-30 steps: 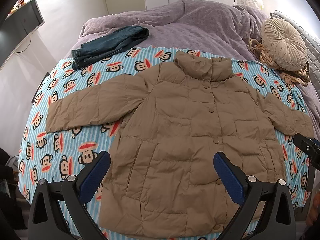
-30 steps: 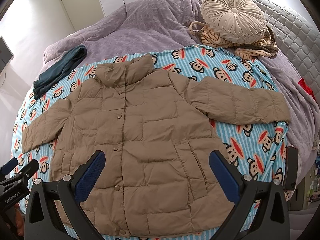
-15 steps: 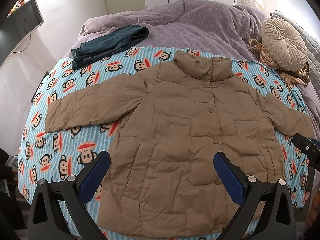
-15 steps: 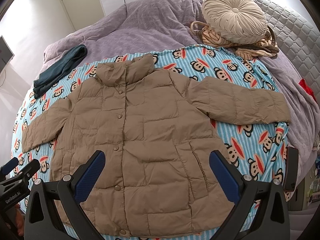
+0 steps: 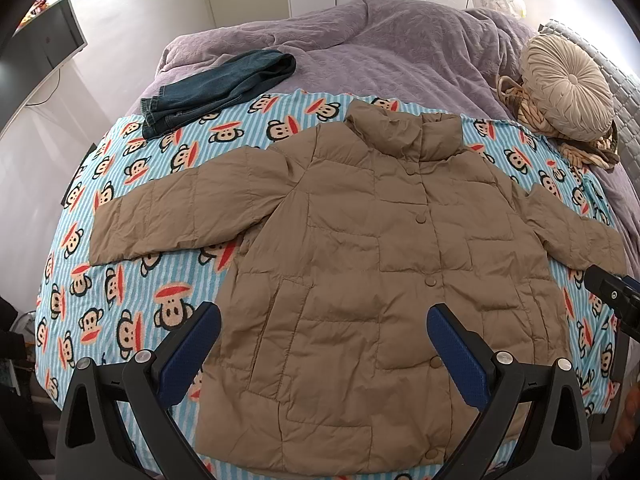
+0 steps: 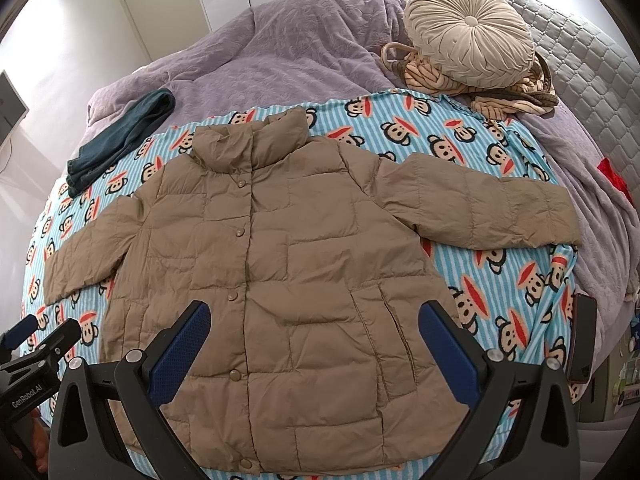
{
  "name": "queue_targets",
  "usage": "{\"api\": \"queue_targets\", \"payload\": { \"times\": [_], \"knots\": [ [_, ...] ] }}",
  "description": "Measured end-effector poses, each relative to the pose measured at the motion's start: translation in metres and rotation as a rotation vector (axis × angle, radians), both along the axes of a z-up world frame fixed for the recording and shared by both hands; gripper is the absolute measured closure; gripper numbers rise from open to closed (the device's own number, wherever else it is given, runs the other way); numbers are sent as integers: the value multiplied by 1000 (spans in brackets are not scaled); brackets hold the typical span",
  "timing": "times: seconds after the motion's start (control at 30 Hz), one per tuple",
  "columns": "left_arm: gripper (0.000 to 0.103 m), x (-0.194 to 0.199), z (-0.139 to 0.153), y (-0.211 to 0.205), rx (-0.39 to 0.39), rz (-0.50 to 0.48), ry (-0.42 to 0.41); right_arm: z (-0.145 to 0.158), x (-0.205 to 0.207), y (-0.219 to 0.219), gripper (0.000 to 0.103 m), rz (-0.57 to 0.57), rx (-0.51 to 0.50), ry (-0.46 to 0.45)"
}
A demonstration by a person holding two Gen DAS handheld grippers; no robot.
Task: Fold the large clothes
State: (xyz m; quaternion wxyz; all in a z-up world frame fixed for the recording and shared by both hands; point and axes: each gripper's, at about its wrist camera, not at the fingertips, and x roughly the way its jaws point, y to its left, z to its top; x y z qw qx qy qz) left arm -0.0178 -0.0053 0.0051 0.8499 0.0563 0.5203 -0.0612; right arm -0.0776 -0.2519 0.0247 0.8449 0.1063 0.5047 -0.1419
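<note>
Bedspread [image 5: 132, 280], jacket [image 5: 360, 280] beneath spread grippers [image 5: 322, 340]

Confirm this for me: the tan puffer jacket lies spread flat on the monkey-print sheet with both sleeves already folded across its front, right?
Not quite. The tan puffer jacket does lie flat on the monkey-print sheet, but both sleeves stretch outward, unfolded, as the left wrist view shows.

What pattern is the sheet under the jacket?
Light-blue stripes with cartoon monkey faces; clearest in right wrist view.
</note>
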Motion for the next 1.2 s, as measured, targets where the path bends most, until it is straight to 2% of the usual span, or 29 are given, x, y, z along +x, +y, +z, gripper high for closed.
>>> {"api": "queue_targets", "payload": {
  "times": [0.57, 0.93, 1.07, 1.2],
  "knots": [
    [0, 1, -6, -4, -14, 5, 25, -3, 0, 2, 0, -5, 11, 12],
    [0, 14, -16, 10, -55, 22, 74, -21, 17, 9, 0, -10, 51, 86],
    [0, 21, -21, 18, -87, 30, 87, -28, 22, 16, 0, 14, 60, 100],
    [0, 31, -32, 35, -185, 50, 102, -35, 28, 21, 0, 17, 116, 104]
  ]
}}
